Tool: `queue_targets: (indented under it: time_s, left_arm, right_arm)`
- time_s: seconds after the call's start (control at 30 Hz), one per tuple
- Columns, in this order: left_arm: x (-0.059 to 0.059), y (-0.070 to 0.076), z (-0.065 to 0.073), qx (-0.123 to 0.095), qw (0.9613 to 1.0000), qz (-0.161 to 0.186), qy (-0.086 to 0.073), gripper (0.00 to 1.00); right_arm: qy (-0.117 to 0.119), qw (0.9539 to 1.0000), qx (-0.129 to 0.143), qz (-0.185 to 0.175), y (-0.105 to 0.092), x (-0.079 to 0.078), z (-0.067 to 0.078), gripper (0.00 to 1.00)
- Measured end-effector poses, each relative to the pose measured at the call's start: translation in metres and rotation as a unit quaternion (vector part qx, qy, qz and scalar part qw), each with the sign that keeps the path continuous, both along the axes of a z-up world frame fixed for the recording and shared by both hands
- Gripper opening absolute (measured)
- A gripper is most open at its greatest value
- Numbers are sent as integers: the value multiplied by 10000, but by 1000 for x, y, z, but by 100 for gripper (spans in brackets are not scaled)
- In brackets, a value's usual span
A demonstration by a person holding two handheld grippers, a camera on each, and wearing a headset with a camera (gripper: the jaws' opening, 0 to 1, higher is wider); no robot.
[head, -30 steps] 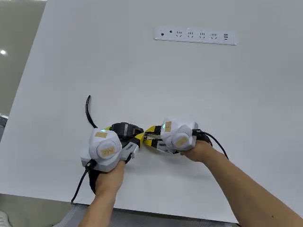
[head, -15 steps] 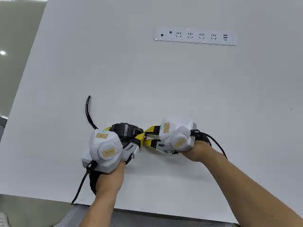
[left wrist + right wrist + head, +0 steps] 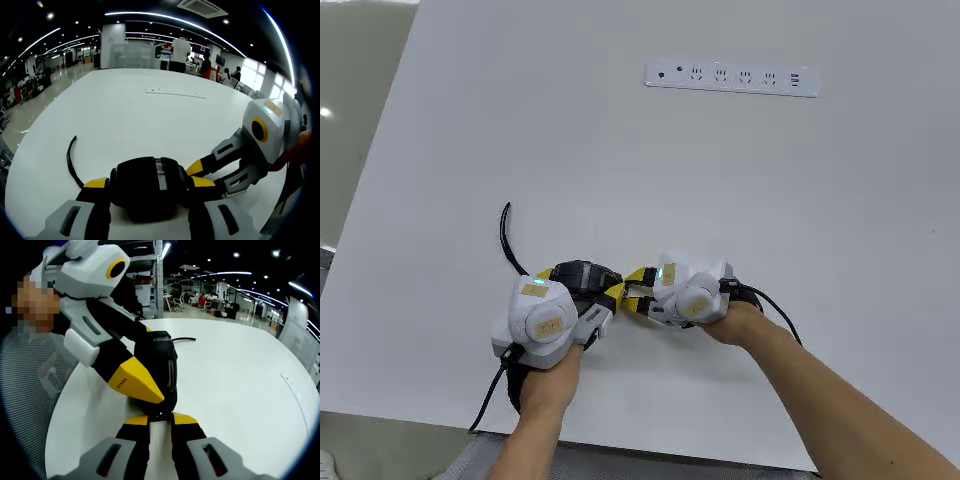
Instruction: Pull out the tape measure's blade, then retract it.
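A: Step in hand?
B: Looks like the very start of the pull-out; no blade out yet. Layout first: black rounded tape measure (image 3: 582, 274) on the white surface (image 3: 620, 150), near edge, a bit left of centre.
A: Left side?
B: Left gripper (image 3: 150, 184) clamped across the case, one yellow-tipped jaw on each flank, touching. Probably the anchor.
A: Right side?
B: Right gripper (image 3: 160, 421) reaching in from the right, jaws almost together on a small dark end tab (image 3: 159, 415) at the case mouth. Reads as pinched; tiny tab though, so not fully certain.
A: Tape versus jaws?
B: Case directly ahead of the right jaws, meeting them at the tab; sandwiched between the left jaws. Thin black strap (image 3: 68, 160) curling off the case toward the far left. White power strip (image 3: 730, 76) at the far side, well apart.
A: Next move?
B: Probably: hold the left clamp firm, draw the right gripper straight off to the right, level with the slot, to avoid kinking the blade or losing the pinch. Then feed back slowly for the retract, no snap.
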State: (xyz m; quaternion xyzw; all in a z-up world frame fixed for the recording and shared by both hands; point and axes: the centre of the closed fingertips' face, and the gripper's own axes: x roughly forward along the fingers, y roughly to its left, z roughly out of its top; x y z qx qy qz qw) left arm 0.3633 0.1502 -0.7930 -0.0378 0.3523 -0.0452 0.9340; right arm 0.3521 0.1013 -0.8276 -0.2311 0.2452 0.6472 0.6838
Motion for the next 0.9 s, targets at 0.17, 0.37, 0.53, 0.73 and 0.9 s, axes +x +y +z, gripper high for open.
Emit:
queue_targets:
  time_s: [0.17,0.37,0.53,0.73,0.9]
  left_arm:
    - [0,0,0,18,10000,5,-1,60]
    - [0,0,0,50,10000,-10,-16,61]
    - [0,0,0,89,9999,-65,-19,61]
    - [-1,-1,1,139,9998,-141,-40,60]
    - [-3,0,2,150,9997,-205,-32,62]
  right_arm:
    - [-1,10000,-17,-10,0,0,1,14]
    - [-3,10000,-7,-24,0,0,2,15]
    - [-16,10000,-11,-31,-1,1,4,16]
    - [-37,10000,-27,-53,-4,3,5,18]
    - [-50,10000,-39,-76,-6,3,5,19]
